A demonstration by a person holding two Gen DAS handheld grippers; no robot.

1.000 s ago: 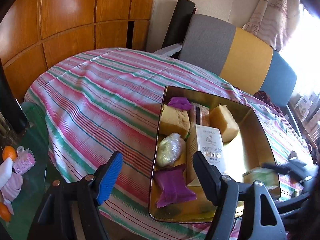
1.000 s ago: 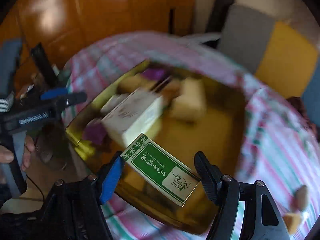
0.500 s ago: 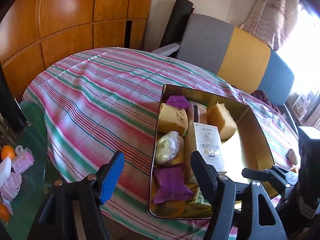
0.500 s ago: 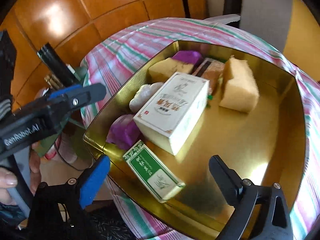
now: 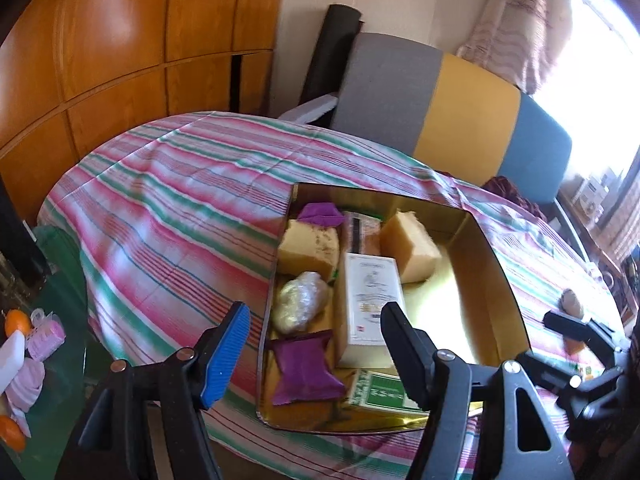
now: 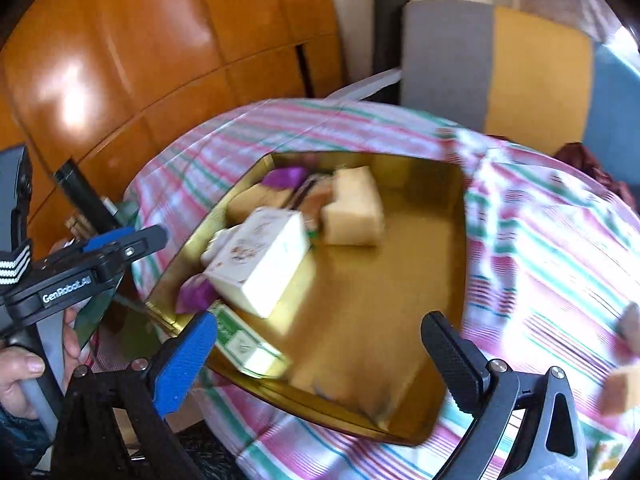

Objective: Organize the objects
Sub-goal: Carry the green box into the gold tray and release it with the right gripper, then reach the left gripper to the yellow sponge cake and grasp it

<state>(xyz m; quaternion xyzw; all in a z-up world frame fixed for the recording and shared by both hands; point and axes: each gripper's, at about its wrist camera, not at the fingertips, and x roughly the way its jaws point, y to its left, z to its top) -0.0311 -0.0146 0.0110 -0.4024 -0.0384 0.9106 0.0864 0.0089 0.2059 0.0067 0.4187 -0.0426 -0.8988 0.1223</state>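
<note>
A gold tray [image 5: 502, 268] sits on the striped tablecloth [image 5: 180, 208]. It holds a white box [image 5: 370, 300], two sponge cake pieces [image 5: 310, 246], a clear-wrapped ball [image 5: 300, 304], purple packets [image 5: 306, 366] and a green box [image 5: 376, 394] lying at its near edge. My left gripper [image 5: 316, 354] hangs open above the tray's near left corner, with nothing between its fingers. My right gripper [image 6: 320, 360] is over the tray [image 6: 380, 300] floor with its jaws opening wide and empty. The green box [image 6: 240, 344] lies just beside its blue finger.
Small brown items [image 5: 572, 304] lie on the cloth to the right of the tray. A grey, yellow and blue sofa [image 5: 460, 108] stands behind the table, with wood panelling at the left. A glass side table [image 5: 24, 344] with oranges and small items sits low at the left.
My right gripper let go of the green box, which now lies in the tray's near corner, and its jaws spread wide as it drew back. The left gripper's jaws narrowed slightly.
</note>
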